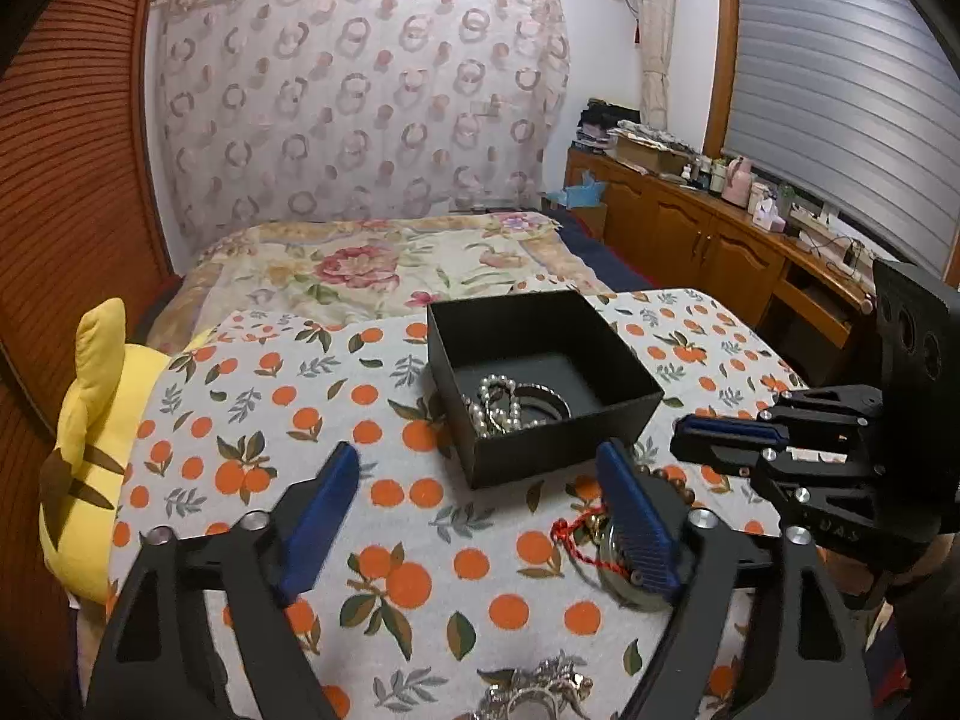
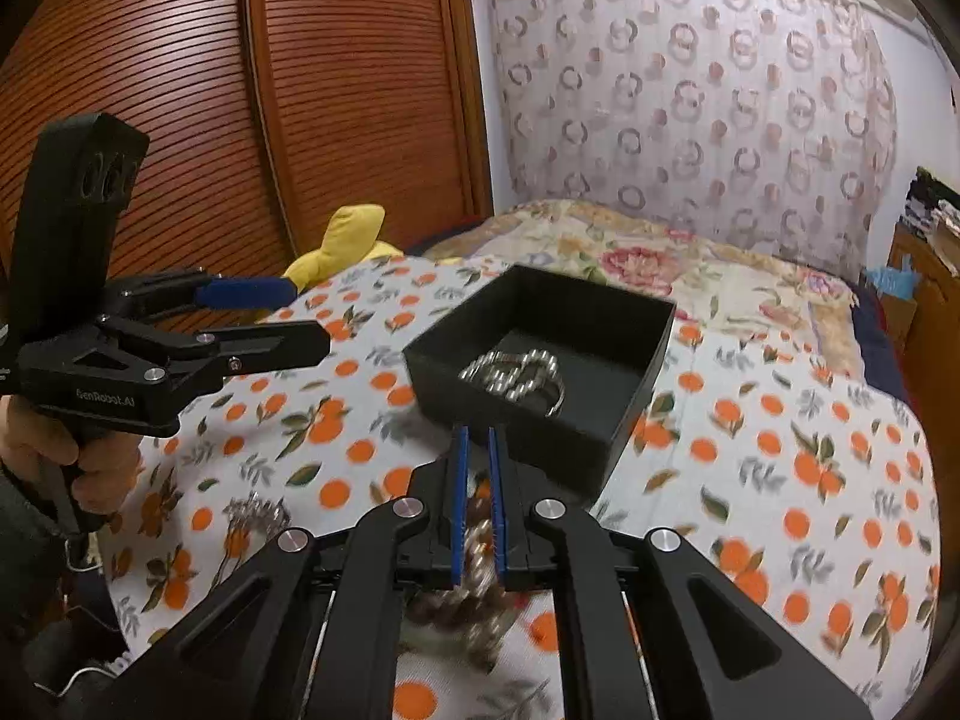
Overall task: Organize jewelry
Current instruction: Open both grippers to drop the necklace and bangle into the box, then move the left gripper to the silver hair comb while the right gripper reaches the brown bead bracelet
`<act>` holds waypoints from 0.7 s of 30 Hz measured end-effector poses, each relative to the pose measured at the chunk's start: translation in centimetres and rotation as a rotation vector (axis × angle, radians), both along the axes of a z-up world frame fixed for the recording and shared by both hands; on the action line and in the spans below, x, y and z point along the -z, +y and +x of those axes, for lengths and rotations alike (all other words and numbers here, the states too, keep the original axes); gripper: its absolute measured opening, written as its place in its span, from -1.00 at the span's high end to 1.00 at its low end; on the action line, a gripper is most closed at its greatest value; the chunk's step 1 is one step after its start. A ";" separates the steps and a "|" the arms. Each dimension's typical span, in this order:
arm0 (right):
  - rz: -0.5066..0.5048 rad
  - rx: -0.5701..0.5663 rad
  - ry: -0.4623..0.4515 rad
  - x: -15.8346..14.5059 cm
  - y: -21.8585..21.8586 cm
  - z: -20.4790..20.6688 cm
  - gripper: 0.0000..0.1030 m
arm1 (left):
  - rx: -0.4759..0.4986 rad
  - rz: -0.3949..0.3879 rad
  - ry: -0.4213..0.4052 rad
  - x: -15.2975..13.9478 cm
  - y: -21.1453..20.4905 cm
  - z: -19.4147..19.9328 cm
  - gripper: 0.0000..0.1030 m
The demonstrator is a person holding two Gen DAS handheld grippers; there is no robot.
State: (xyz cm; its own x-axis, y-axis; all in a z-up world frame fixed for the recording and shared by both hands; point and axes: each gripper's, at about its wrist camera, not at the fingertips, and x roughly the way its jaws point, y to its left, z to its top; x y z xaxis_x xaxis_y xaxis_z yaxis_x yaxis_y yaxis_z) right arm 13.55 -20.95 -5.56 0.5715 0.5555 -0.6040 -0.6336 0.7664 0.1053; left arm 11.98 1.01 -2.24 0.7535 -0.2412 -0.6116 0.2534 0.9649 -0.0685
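Observation:
A black open box (image 1: 600, 414) (image 2: 636, 438) stands on the orange-print cloth, holding a pearl bracelet (image 1: 495, 405) (image 2: 516, 372) and a dark bangle (image 1: 543, 402). My left gripper (image 1: 480, 516) (image 2: 300, 315) is open wide over bare cloth in front of the box, nothing between its pads. A round pendant on a red cord (image 1: 600, 564) lies partly under its right finger. My right gripper (image 2: 478, 450) (image 1: 681, 441) hovers near the box's front corner, pads a slim gap apart. A blurred brown beaded bracelet (image 2: 474, 564) (image 1: 675, 480) shows through the gap, seemingly lying on the cloth below.
A silver ornament (image 1: 534, 690) (image 2: 255, 516) lies near the cloth's front edge. A yellow plush toy (image 1: 90, 420) (image 2: 348, 240) sits to the left, beside a wooden wardrobe (image 2: 240, 120). A flowered bed (image 1: 372, 270) lies behind. A hand (image 2: 42, 438) grips the left tool's handle.

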 end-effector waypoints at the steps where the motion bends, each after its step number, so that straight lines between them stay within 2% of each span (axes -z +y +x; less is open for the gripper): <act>1: -0.001 0.000 0.005 0.2 0.0 -0.2 0.64 | 0.001 -0.006 0.004 0.1 0.1 -0.1 -0.71; 2: -0.002 0.000 0.015 0.4 0.1 -0.5 0.51 | 0.004 -0.016 0.012 0.4 0.1 -0.3 -0.79; 4: -0.001 -0.006 0.041 0.9 0.2 -0.9 0.50 | -0.004 -0.012 0.015 0.8 0.1 -0.7 -0.85; 16: -0.066 -0.069 0.100 3.6 2.3 -3.1 0.50 | -0.057 -0.016 0.082 4.4 1.5 -2.6 -0.85; 21: -0.095 -0.057 0.127 4.4 2.7 -2.7 0.50 | -0.056 -0.013 0.109 5.4 1.6 -3.0 -0.85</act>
